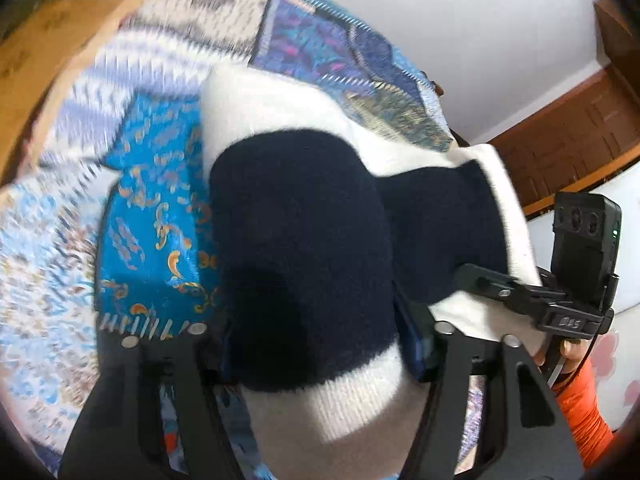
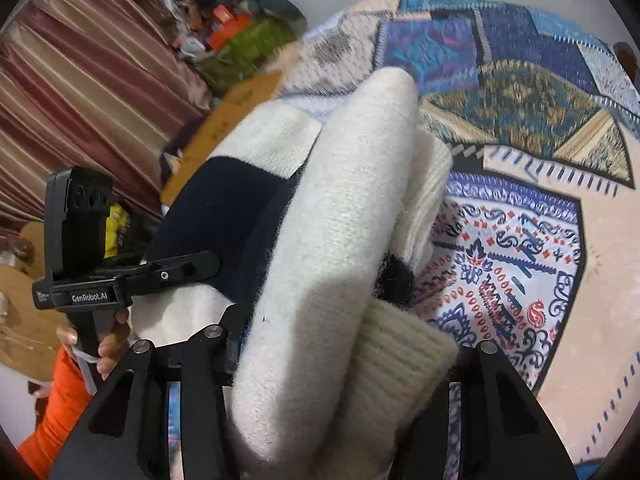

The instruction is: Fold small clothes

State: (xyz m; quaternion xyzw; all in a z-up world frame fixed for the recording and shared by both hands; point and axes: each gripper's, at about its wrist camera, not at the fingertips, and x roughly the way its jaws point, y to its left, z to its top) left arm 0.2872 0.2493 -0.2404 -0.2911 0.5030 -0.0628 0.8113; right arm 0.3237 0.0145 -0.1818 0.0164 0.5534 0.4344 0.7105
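Observation:
A thick knit sweater (image 1: 300, 220), cream with a navy band, is bunched into a fold above a patchwork quilt (image 1: 152, 200). My left gripper (image 1: 320, 344) is shut on its near end, and the bundle fills the space between the fingers. In the right wrist view my right gripper (image 2: 344, 356) is shut on the cream part of the same sweater (image 2: 340, 200), ribbed cuff at the bottom. Each view also shows the other tool at the sweater's far side: the right gripper (image 1: 492, 284) and the left gripper (image 2: 180, 270). The bundle hides the pads.
The quilt (image 2: 520, 260) covers the surface below. A wooden edge (image 1: 40, 40) runs along its left side. A striped curtain (image 2: 80, 80) and a clothes pile (image 2: 240, 20) lie beyond. A brown cabinet (image 1: 580, 132) stands against the white wall. Orange sleeves (image 1: 588, 400) (image 2: 60, 400) show behind the handles.

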